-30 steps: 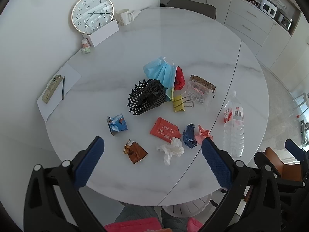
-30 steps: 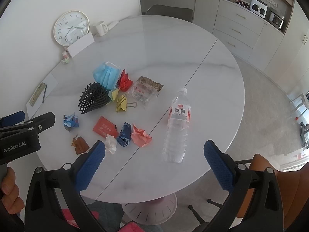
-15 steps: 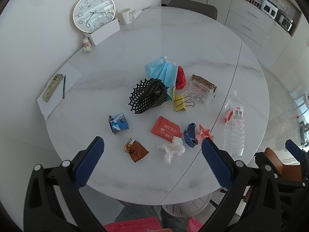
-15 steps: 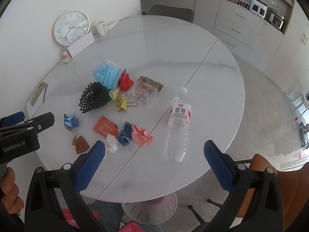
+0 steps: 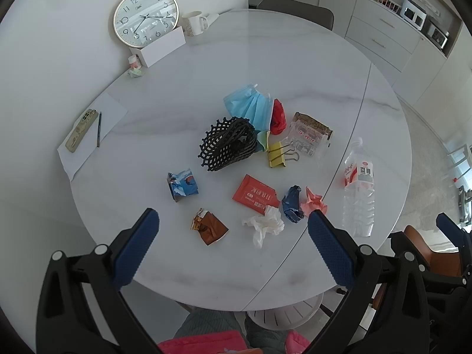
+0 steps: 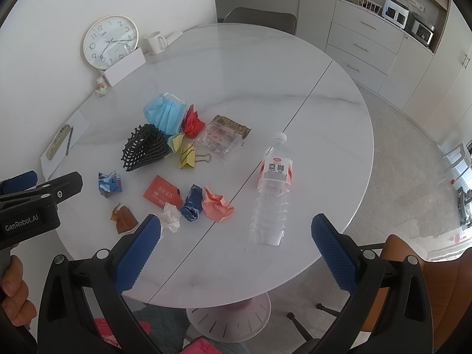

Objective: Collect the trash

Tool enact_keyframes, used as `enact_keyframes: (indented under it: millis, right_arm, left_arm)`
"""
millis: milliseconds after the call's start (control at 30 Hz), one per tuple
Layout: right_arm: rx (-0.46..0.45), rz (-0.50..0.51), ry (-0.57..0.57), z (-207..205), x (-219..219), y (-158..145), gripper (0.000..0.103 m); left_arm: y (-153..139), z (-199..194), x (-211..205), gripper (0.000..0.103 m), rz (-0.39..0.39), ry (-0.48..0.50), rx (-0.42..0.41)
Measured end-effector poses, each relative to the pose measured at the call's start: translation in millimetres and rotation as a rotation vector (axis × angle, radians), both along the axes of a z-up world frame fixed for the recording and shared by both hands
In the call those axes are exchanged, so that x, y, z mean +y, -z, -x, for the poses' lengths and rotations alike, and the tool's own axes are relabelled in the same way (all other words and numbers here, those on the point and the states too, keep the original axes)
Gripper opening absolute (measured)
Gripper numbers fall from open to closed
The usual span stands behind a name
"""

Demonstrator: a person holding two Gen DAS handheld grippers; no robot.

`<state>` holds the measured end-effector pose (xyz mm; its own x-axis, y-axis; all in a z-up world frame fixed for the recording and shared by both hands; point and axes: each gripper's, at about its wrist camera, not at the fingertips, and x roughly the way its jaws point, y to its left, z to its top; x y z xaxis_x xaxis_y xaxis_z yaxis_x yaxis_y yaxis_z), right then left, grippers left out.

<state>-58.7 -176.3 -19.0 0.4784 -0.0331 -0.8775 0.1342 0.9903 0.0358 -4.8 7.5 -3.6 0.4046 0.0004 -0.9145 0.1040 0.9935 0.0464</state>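
Change since a second ago: almost none; both views creep slightly toward the table [image 5: 183, 268], litter unshifted.

Left gripper [image 5: 233, 227]: jaws wide apart, empty, above the near rim. Landmark: black mesh basket [image 5: 228, 144], on its side. Nearer me than the basket, straight ahead between my left jaws: brown wrapper [image 5: 210, 227], white tissue [image 5: 264, 224].

Right gripper [image 6: 236, 230]: jaws wide apart, empty. Bottle [image 6: 273, 191]: lying right of the basket, long axis pointing away from me, just ahead of these jaws.

I judge left nearer the scraps, right nearer the bottle.
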Motion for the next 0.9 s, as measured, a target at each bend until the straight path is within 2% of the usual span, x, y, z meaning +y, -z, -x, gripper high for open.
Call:
enact_keyframes:
  millis: [900]
  right_arm:
    - [0.002, 0.001, -0.002, 0.8, 1.2, 0.8, 0.101]
  left_arm:
    - [1.8, 0.0, 0.4, 0.097, 0.0, -0.004, 0.007]
